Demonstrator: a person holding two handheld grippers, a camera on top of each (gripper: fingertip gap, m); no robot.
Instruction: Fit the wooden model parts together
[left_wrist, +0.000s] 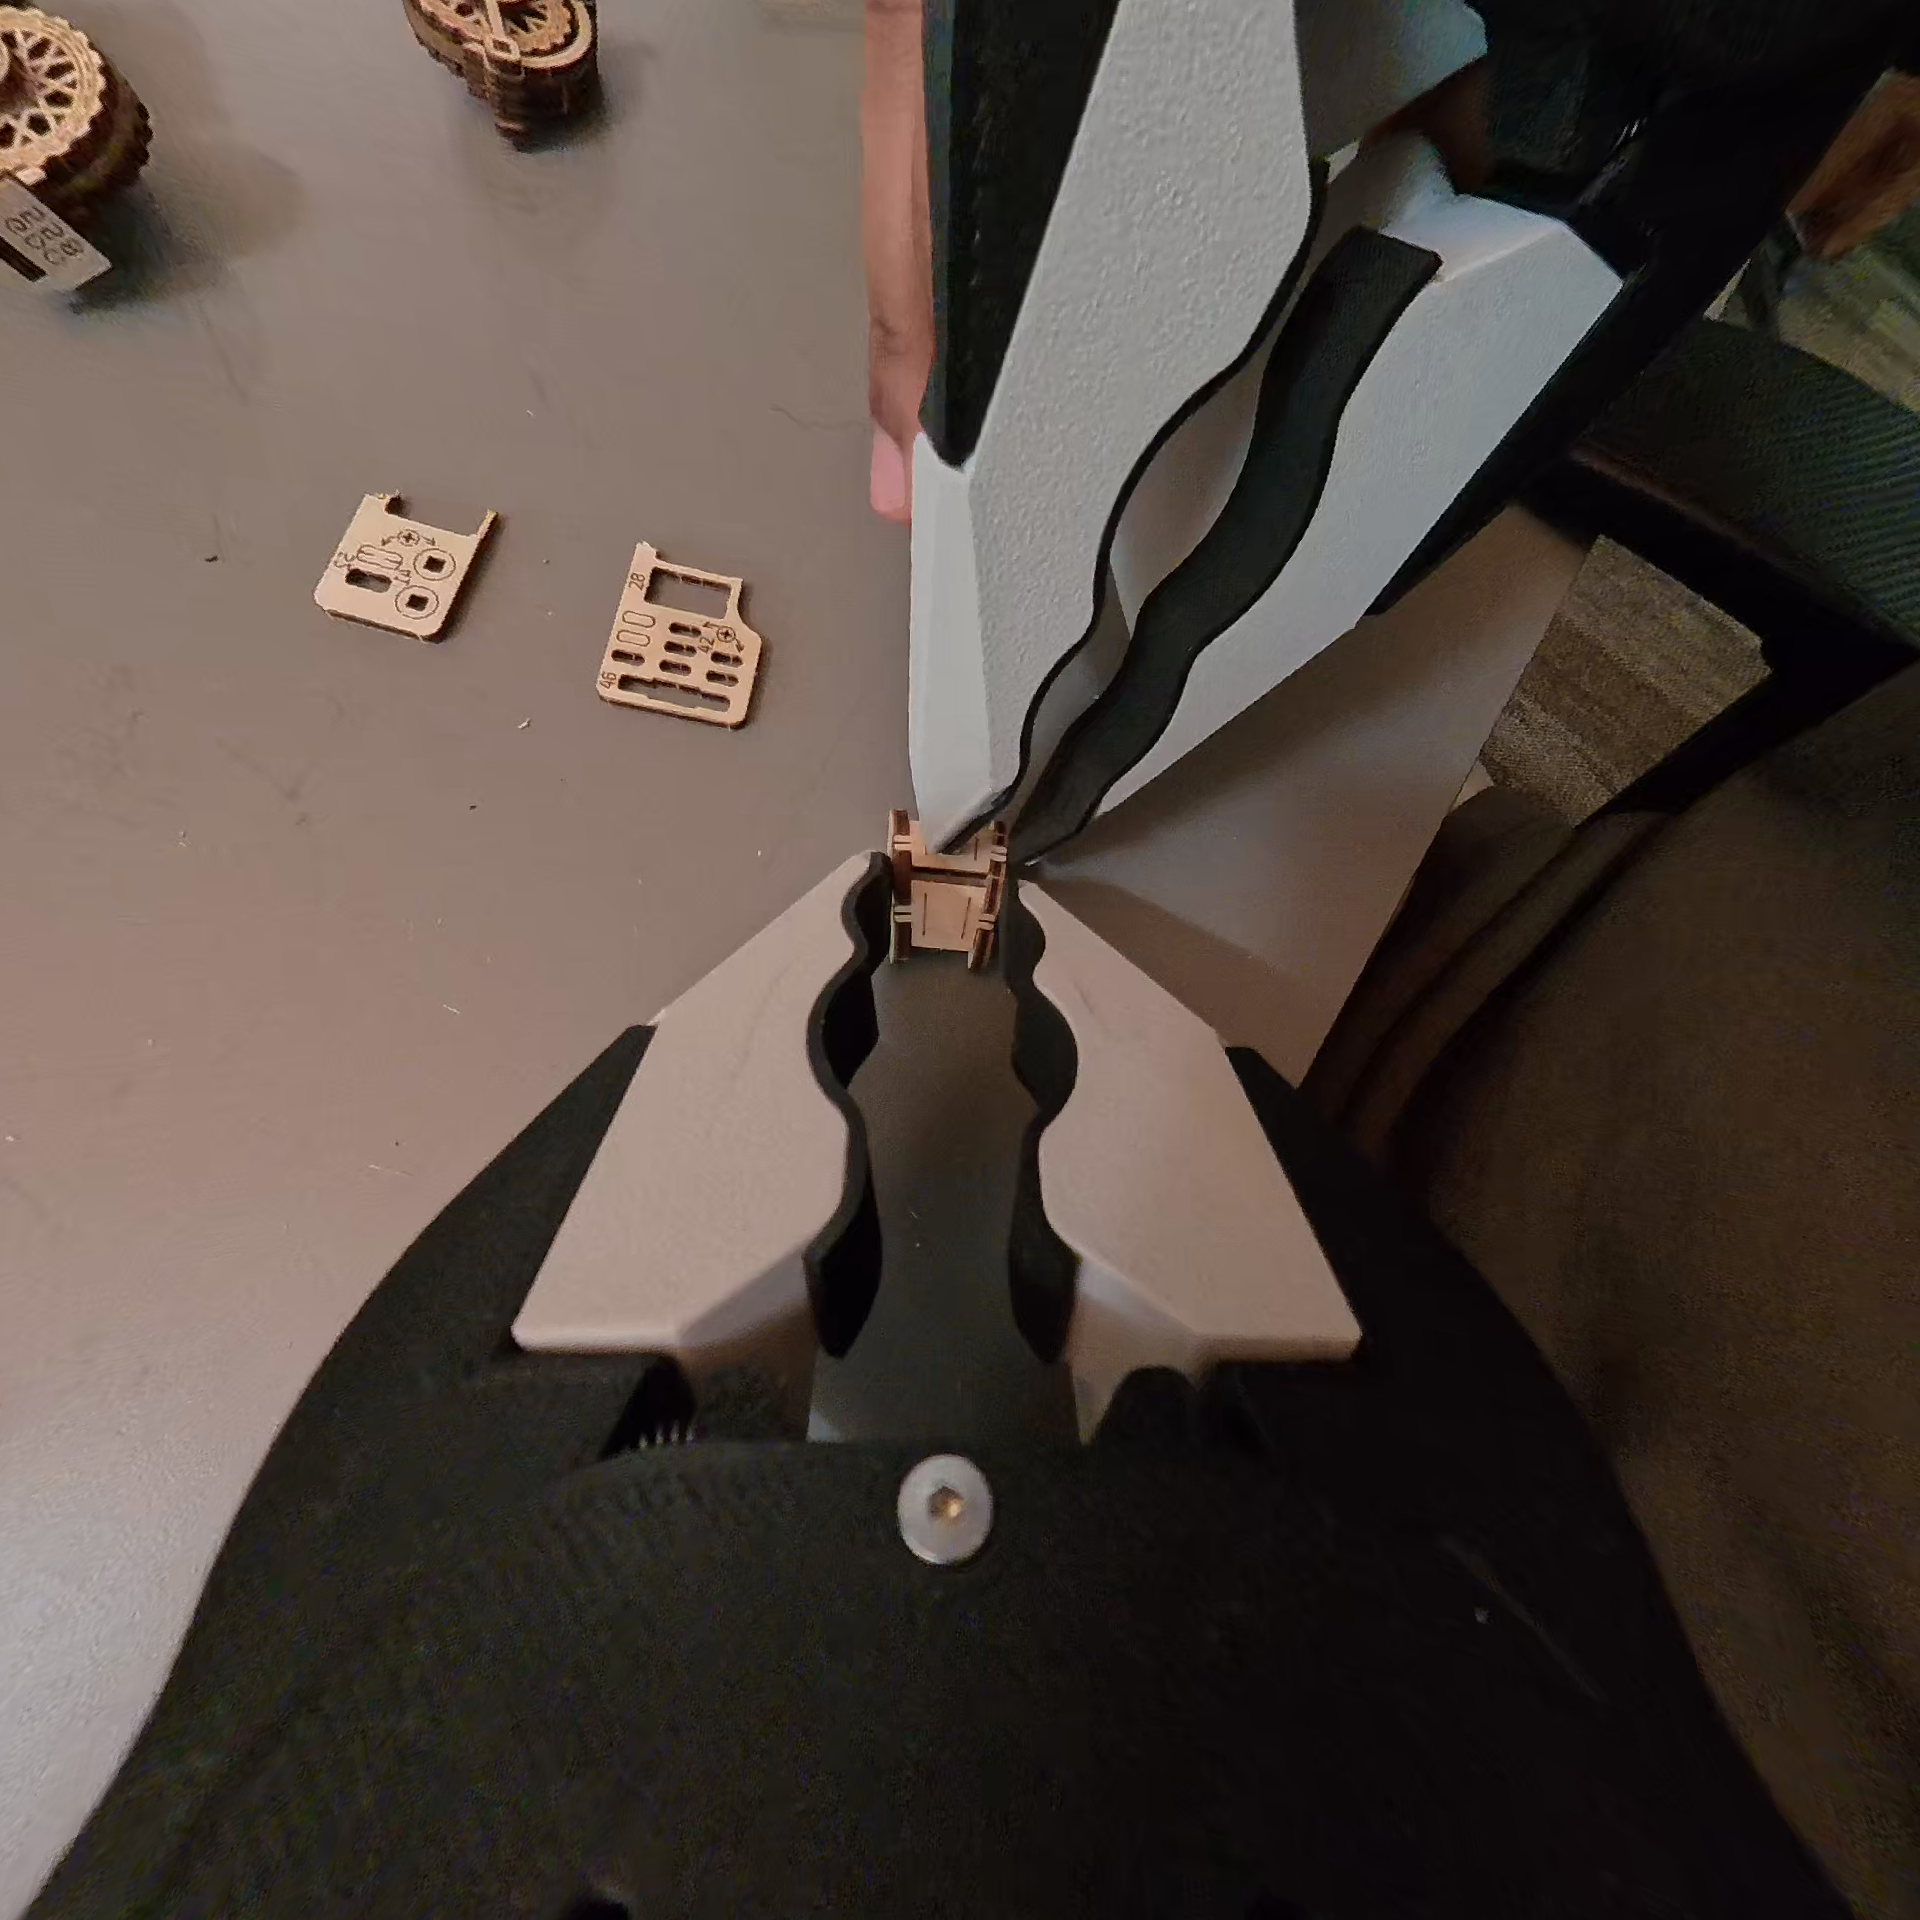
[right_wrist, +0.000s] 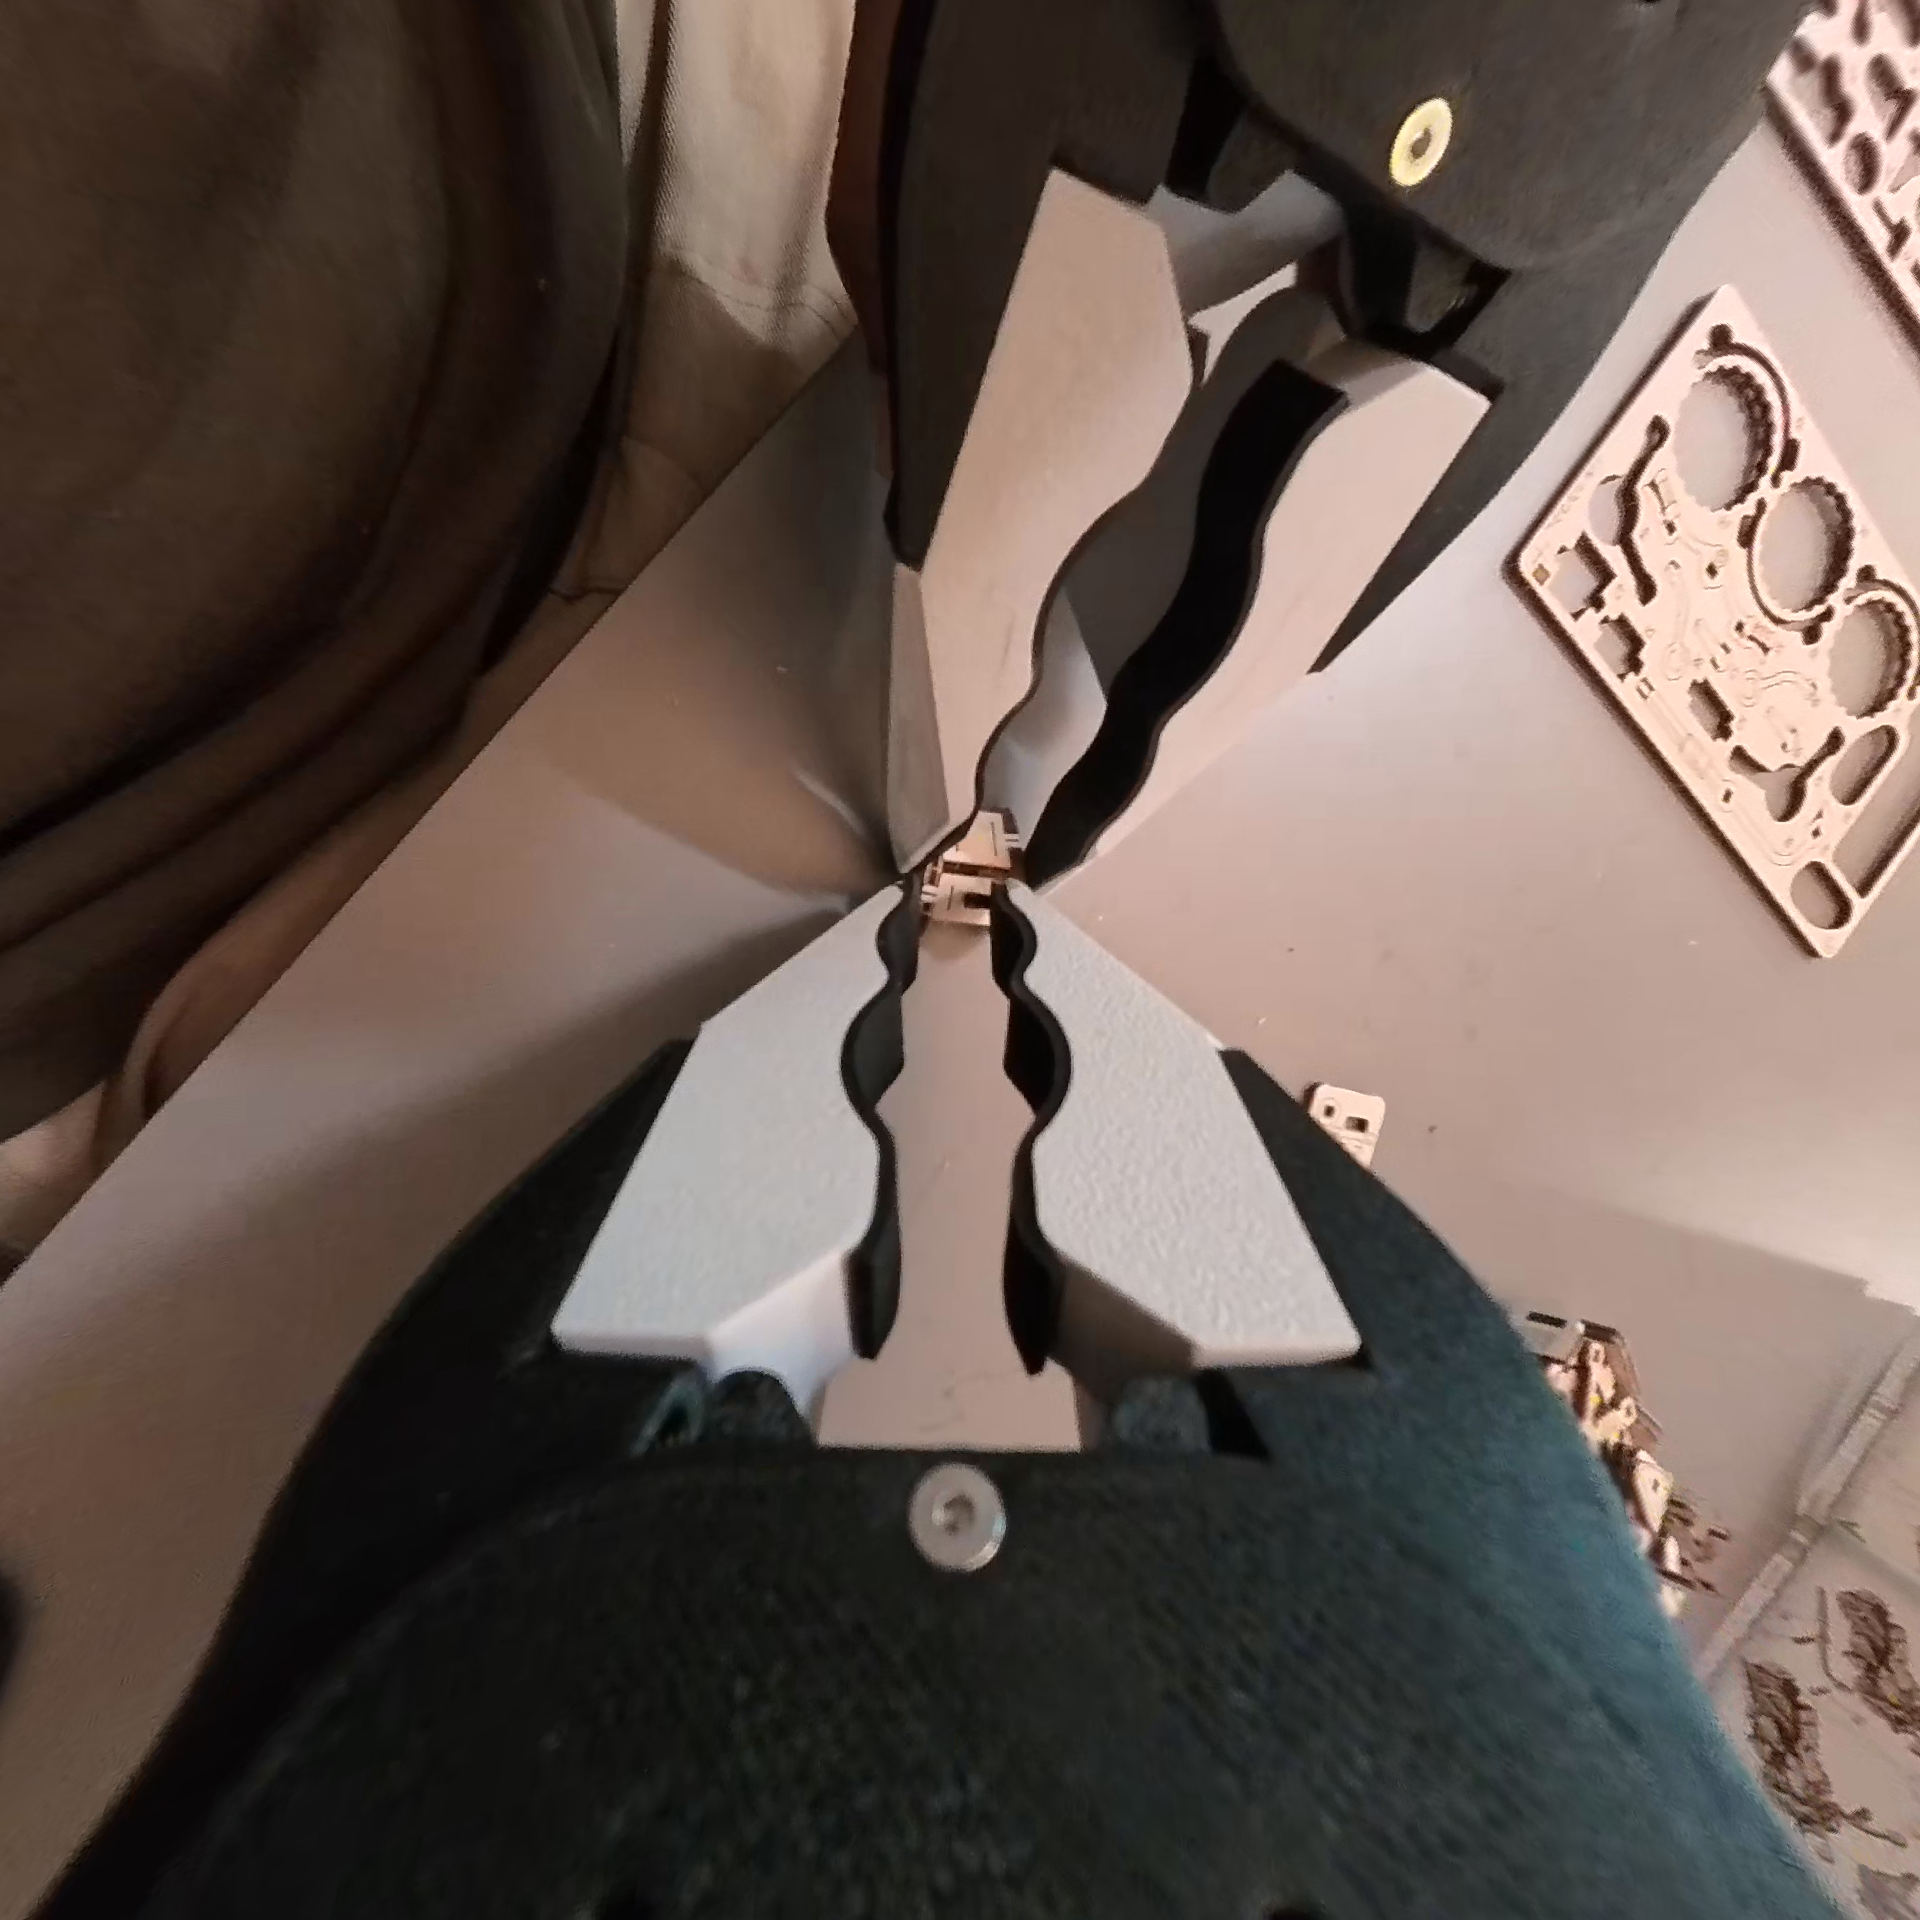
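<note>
A small boxy wooden sub-assembly is held between both grippers above the grey table's near edge. My left gripper is shut on its lower part. My right gripper comes in from above and pinches its upper edge. In the right wrist view the same wooden piece sits in my right gripper, with the left gripper meeting it from the top. Two flat wooden plates lie on the table to the left.
Two wooden gear wheels stand at the far left. A punched-out wooden parts sheet lies on the table at the right, with more wooden bits lower right. A person's clothing is close behind. The tips of both grippers are at nearly the same place.
</note>
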